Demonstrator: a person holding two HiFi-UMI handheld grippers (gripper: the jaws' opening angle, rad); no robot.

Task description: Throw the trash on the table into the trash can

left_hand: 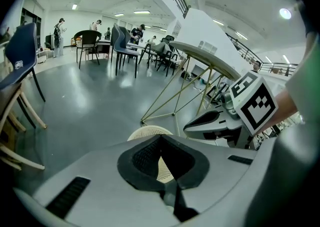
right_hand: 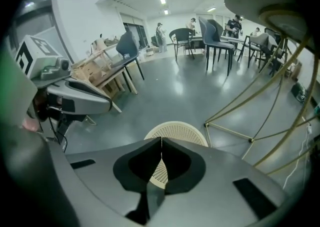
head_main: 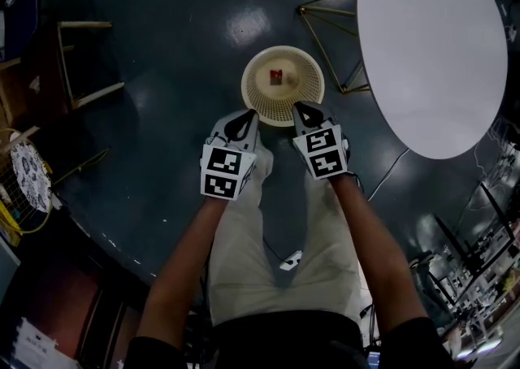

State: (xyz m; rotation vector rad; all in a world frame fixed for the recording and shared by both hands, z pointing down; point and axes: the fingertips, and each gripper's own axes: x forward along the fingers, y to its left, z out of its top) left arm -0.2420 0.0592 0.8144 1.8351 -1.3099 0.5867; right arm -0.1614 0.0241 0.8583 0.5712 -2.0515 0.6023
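Note:
A cream mesh trash can (head_main: 283, 91) stands on the dark floor just ahead of both grippers, with a small red piece of trash (head_main: 276, 75) lying at its bottom. My left gripper (head_main: 242, 120) hangs at the can's near left rim, jaws shut with nothing between them. My right gripper (head_main: 305, 109) hangs at the near right rim, also shut and empty. In the left gripper view the closed tips (left_hand: 161, 137) cover part of the can (left_hand: 149, 131). In the right gripper view the tips (right_hand: 161, 140) meet over the can (right_hand: 176, 129). The white oval table (head_main: 435, 42) shows a bare top.
The table's gold wire legs (head_main: 329, 22) stand right of the can. A wooden chair (head_main: 81, 67) is at the far left, with clutter along the left edge. A cable (head_main: 388, 171) runs over the floor at right. My legs in light trousers (head_main: 268, 253) are below the grippers.

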